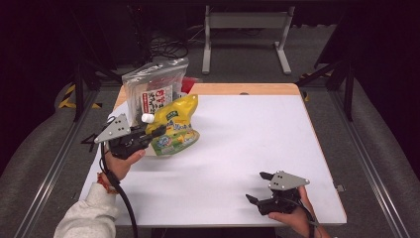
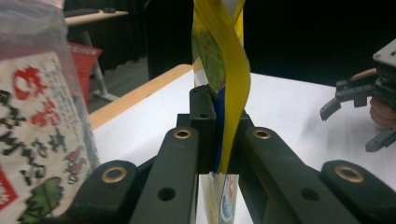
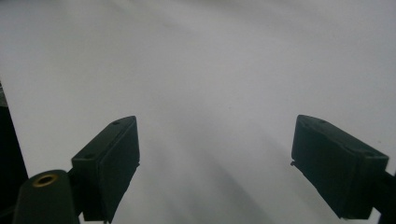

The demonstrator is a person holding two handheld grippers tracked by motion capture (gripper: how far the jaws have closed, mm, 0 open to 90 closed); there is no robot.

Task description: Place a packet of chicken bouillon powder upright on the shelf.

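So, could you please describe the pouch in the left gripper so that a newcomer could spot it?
Look at the far left corner of the white table. There the left gripper pinches a yellow pouch with a white cap, unlike the taller clear bag behind it.

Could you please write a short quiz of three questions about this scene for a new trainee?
1. True or false: the left gripper is shut on the yellow pouch.
2. The right gripper is: A open, B shut on a cap, C shut on a bag.
3. What stands behind the pouch?

Key:
1. True.
2. A.
3. A clear plastic bag with printed packets inside, at the far left of the white table.
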